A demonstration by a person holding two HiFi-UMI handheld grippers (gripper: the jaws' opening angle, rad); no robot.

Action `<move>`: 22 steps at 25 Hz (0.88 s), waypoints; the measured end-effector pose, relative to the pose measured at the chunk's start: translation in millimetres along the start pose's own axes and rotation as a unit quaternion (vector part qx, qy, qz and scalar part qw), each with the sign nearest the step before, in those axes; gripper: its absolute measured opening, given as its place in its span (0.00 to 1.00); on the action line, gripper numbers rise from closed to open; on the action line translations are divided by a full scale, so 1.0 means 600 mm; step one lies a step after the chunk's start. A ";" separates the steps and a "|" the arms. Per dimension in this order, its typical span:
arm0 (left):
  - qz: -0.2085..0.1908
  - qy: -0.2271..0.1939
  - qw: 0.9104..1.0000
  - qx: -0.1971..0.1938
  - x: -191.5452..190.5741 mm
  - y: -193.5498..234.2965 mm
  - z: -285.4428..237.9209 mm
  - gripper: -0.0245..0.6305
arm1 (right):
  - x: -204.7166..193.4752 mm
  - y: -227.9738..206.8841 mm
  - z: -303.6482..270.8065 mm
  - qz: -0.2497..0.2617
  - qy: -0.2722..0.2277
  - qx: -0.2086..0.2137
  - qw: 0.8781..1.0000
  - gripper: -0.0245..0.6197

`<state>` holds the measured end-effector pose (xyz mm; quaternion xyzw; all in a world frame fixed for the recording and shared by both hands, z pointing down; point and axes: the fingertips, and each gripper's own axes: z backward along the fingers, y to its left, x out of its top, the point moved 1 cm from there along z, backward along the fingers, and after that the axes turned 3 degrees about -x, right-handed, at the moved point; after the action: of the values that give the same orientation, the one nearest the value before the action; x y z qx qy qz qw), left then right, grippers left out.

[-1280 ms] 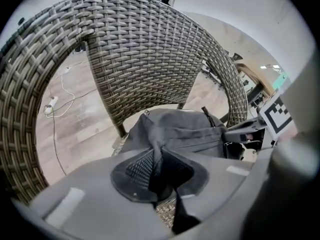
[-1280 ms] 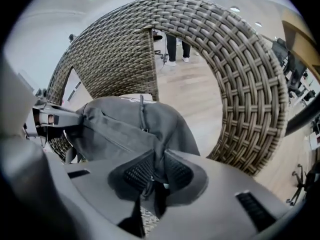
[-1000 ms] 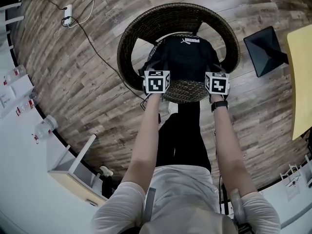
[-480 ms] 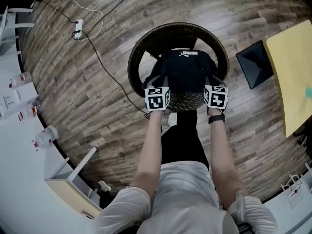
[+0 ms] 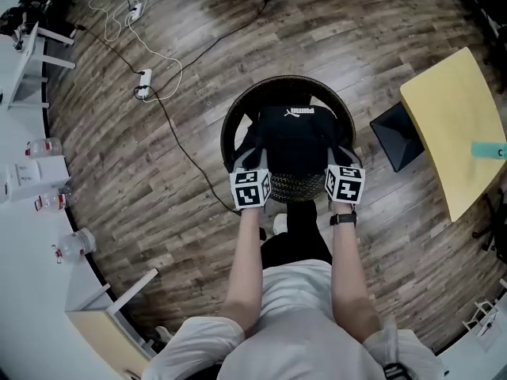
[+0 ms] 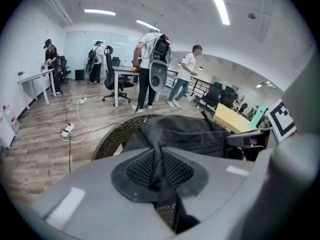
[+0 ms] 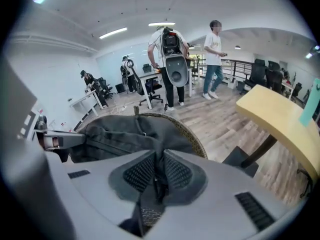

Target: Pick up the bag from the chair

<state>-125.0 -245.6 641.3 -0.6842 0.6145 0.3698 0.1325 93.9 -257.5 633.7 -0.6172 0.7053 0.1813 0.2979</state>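
Observation:
A black bag with a white logo hangs over the round wicker chair, held between my two grippers. My left gripper is shut on a fold of the bag's fabric at its left side. My right gripper is shut on the bag's fabric at its right side. In the left gripper view the bag spreads out in front of the jaws, above the chair rim. The right gripper view shows the bag in front of the chair back.
A yellow table with a black base stands to the right. Cables and a power strip lie on the wood floor at the left. White desks with bottles line the left edge. Several people stand further off.
The head view has risen and the chair now looks smaller and lower in frame. Both grippers stay shut on the bag, which has come up from the seat.

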 end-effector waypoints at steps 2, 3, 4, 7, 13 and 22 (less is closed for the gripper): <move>-0.010 -0.016 1.000 0.001 0.026 -0.011 0.031 0.11 | 0.023 0.006 0.033 0.002 -0.019 -0.001 1.000 0.13; -0.014 -0.025 1.000 0.000 0.039 -0.016 0.044 0.11 | 0.036 0.008 0.048 0.003 -0.029 -0.001 1.000 0.13; -0.017 -0.034 0.999 -0.001 0.051 -0.021 0.057 0.11 | 0.049 0.010 0.063 0.005 -0.039 -0.002 0.999 0.13; -0.023 -0.062 0.998 -0.004 0.082 -0.033 0.097 0.11 | 0.084 0.019 0.108 0.007 -0.069 -0.006 0.998 0.13; -0.033 -0.101 0.994 -0.006 0.120 -0.059 0.173 0.11 | 0.132 0.043 0.205 0.020 -0.120 -0.016 0.992 0.13; -0.068 -0.169 0.983 0.003 0.203 -0.078 0.287 0.11 | 0.203 0.089 0.305 0.029 -0.188 -0.016 0.982 0.13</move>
<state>-143.7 -217.2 428.0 -0.6517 0.5361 0.4685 0.2613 70.4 -227.0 410.6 -0.5559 0.6512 0.3144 0.4099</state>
